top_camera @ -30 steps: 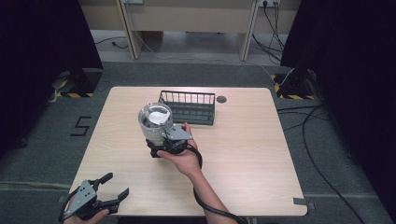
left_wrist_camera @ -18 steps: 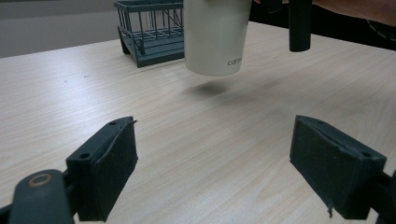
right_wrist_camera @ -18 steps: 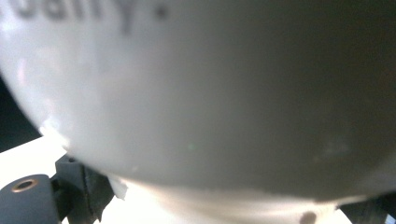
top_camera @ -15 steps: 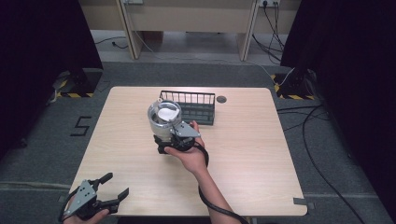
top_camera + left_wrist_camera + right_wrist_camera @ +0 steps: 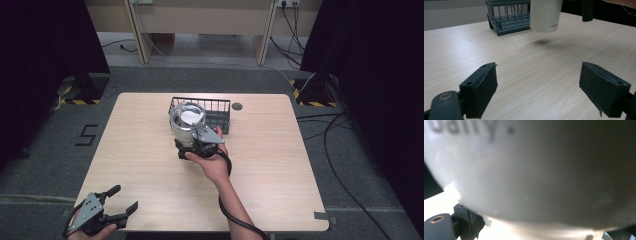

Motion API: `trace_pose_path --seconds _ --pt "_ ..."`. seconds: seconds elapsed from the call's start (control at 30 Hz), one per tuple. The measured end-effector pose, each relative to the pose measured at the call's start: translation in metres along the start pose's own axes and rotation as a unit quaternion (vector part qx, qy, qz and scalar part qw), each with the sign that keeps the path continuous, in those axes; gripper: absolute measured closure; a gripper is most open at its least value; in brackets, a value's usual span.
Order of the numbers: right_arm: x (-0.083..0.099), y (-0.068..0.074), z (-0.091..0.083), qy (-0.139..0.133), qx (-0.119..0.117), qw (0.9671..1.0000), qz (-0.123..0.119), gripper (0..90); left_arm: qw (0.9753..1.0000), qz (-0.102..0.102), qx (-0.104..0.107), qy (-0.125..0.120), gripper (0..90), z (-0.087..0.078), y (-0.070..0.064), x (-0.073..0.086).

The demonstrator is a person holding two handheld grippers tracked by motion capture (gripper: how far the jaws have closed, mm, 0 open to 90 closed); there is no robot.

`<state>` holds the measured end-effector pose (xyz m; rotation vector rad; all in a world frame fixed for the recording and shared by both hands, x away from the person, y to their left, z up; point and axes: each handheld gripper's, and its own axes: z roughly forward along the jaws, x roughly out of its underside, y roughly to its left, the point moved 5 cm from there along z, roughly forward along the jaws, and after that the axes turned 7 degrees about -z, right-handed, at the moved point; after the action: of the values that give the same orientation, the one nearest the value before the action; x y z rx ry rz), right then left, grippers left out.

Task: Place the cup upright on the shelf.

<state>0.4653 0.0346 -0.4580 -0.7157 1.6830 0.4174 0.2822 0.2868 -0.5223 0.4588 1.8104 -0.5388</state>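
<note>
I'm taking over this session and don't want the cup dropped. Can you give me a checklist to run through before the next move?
1. White paper cup held by right gripper: ok, shut on it.
2. Cup clear of the light wooden table: ok, shadow beneath it in the left gripper view.
3. Cup upright: ok, mouth faces up.
4. Dark wire basket free to receive: cannot tell.
5. Left gripper out of the way: ok, open at the near table edge.

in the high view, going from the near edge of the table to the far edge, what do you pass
Open left gripper at the near-left corner → right gripper in the person's hand → white paper cup it holds → dark wire basket → small dark round table grommet.
</note>
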Motion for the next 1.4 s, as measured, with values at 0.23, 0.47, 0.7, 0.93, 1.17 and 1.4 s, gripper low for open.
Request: trace_pose_path --seconds 0.23,0.47,0.7,0.93,1.17,1.4 --pt "-0.001 -0.010 -0.003 -0.001 0.014 0.9999 0.006 10.1 1.0000 -0.001 0.000 0.000 14.2 0.000 0.000 0.000" --pt "-0.003 -0.020 -0.006 -0.001 0.025 0.9996 0.009 10.0 1.0000 -0.002 0.000 0.000 14.2 0.000 0.000 0.000" --pt "-0.008 -0.029 -0.009 -0.004 0.037 0.9992 0.013 10.1 1.0000 -0.003 0.000 -0.001 14.2 0.001 0.000 0.000" --pt "-0.013 -0.040 -0.010 -0.005 0.052 0.9985 0.018 10.0 1.0000 -0.005 0.000 -0.001 14.2 0.001 0.000 0.000" --pt "-0.018 -0.051 -0.011 -0.004 0.065 0.9977 0.021 10.0 1.0000 -0.005 0.000 -0.001 14.2 0.000 0.000 0.000" --pt "-0.024 -0.060 -0.010 -0.006 0.074 0.9970 0.023 10.0 1.0000 -0.005 -0.001 -0.001 14.2 0.000 0.001 0.000"
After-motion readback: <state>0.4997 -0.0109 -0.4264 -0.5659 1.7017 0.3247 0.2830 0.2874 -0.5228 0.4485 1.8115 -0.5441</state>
